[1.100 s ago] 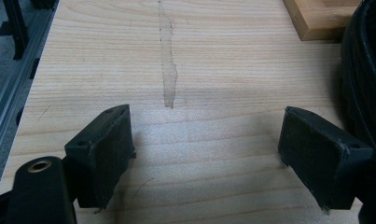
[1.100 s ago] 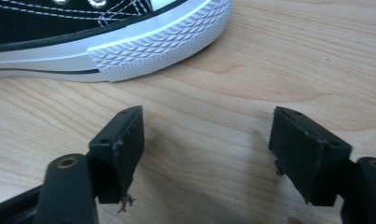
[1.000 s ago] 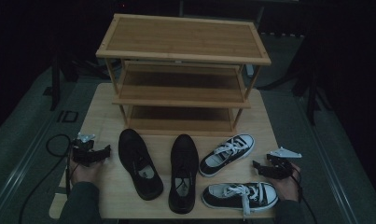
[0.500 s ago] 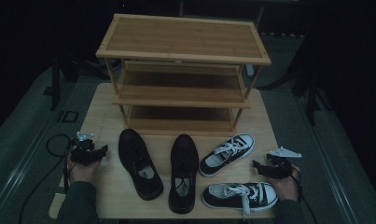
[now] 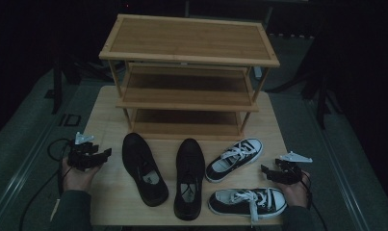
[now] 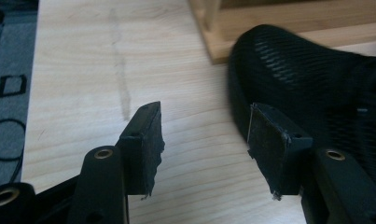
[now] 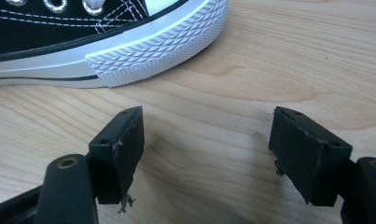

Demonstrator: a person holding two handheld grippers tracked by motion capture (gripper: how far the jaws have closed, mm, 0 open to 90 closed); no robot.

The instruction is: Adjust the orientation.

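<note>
A dark room, a pale wooden table (image 5: 105,110) with a three-shelf rack (image 5: 189,72) at its back and four shoes in front.

High view: two black shoes lie side by side, the left one (image 5: 144,168) angled, the right one (image 5: 189,179) straight; two sneakers, far (image 5: 234,154) and near (image 5: 247,200), lie to their right. The left gripper (image 5: 105,154) sits at the table's left edge, near the left black shoe but apart from it; the right gripper (image 5: 265,169) is between the two sneakers' toes. Left gripper view: its jaws have just been closing, yet they stand apart over bare wood, the black shoe's mesh (image 6: 311,74) just beyond the right jaw. Right gripper view: the jaws gape wide with nothing between them, a sneaker's white ribbed toe (image 7: 157,42) just ahead.
</note>
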